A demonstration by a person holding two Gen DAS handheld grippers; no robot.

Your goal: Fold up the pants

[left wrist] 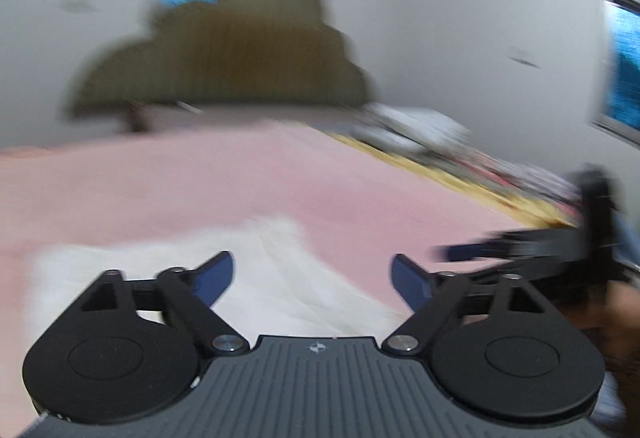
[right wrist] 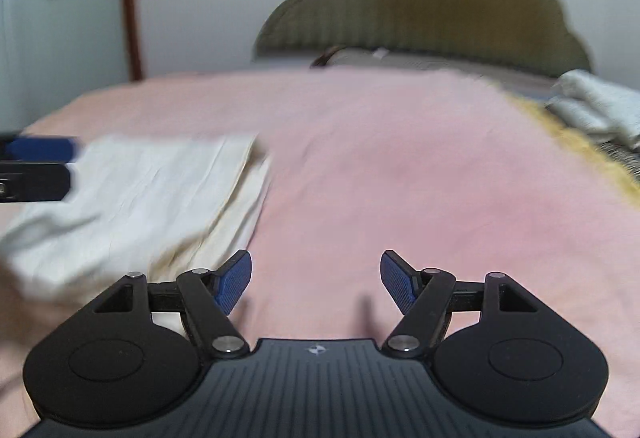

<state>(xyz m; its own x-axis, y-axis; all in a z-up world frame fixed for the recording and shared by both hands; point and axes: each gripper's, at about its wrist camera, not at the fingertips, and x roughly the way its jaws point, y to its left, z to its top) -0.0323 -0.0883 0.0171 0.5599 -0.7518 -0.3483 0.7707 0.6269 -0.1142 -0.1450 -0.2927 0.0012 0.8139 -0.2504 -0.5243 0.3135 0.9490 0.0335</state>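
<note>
The left hand-held gripper point(left wrist: 312, 278) is matte black; two round discs flank a ribbed grey body bearing a small white emblem; silver screws pin the linkage arms; its fingers point(left wrist: 214, 278) carry blue pads; the right hand-held gripper point(right wrist: 316, 280) matches, its blue pads ridged.

**Soft cloth, matt plastic, bright metal pins**

The pants point(right wrist: 136, 197) are a thin, off-white woven cloth, matt and lightly creased. The bedsheet point(right wrist: 400, 165) under them is smooth, matt pink fabric. The left gripper point(left wrist: 312, 278) and right gripper point(right wrist: 316, 278) are matt black plastic with ribbed grey bodies, shiny metal pivot pins and blue, finely textured rubbery pads point(right wrist: 236, 278). The far headboard point(right wrist: 432, 5) looks padded and ribbed.
</note>
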